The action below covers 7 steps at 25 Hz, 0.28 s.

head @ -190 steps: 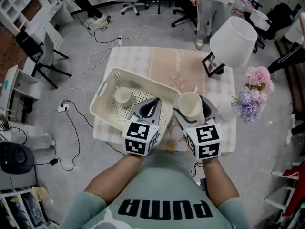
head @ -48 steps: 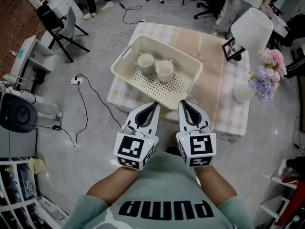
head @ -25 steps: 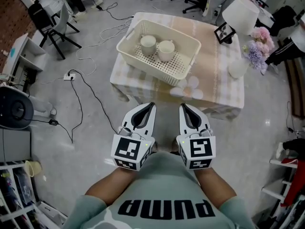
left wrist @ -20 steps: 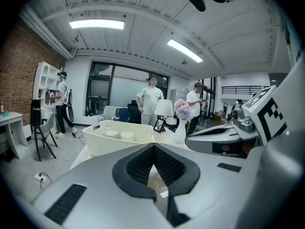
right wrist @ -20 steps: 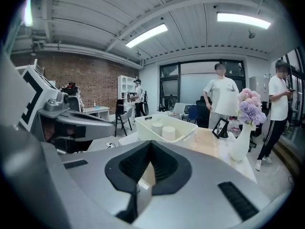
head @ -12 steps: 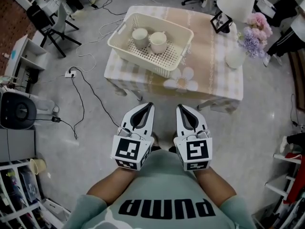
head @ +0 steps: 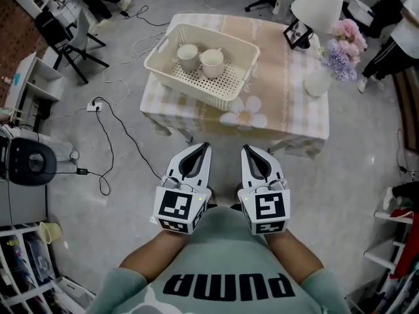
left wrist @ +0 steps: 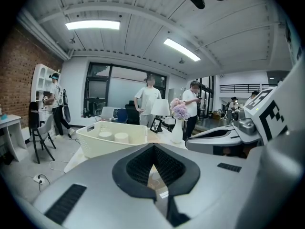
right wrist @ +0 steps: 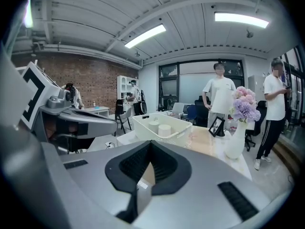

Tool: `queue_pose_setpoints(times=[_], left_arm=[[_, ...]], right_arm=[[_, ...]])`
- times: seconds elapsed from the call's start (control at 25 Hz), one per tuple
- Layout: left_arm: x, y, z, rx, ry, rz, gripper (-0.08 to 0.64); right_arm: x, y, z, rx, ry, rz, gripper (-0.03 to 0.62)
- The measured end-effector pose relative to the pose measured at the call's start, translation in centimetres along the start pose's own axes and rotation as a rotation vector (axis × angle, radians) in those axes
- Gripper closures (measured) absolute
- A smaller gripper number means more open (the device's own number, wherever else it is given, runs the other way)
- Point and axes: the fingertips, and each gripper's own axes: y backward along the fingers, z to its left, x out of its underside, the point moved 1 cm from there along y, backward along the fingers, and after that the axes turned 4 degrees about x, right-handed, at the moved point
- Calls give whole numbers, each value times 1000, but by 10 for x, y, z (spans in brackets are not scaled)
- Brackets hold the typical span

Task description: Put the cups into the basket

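Two cream cups (head: 188,56) (head: 213,63) stand side by side in the perforated cream basket (head: 229,87) on the checked tablecloth. Both grippers are held close to my body over the floor, well short of the table. My left gripper (head: 203,146) is shut with nothing in it, and my right gripper (head: 247,148) is shut and empty too. In the left gripper view the basket (left wrist: 95,144) with the cups (left wrist: 121,137) lies ahead beyond the closed left gripper (left wrist: 153,148). The right gripper view shows the basket (right wrist: 177,133) and a cup (right wrist: 164,130) past the right gripper (right wrist: 151,146).
On the table's right side stand a white lamp (head: 316,5), a photo frame (head: 298,34) and a vase of flowers (head: 319,80). Cables and a power strip (head: 91,105) lie on the floor at left. People (right wrist: 219,97) and office chairs are behind the table.
I have backed away from the table, so it sits farther up in the head view. Both grippers stay shut and side by side near my body.
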Motion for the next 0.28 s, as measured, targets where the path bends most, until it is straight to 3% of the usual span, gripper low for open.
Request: queue_pose_setpoints(times=[0.28], left_arm=[[0, 3, 0, 2, 3, -8, 555]], right_arm=[[2, 2, 0, 9, 20, 1, 583]])
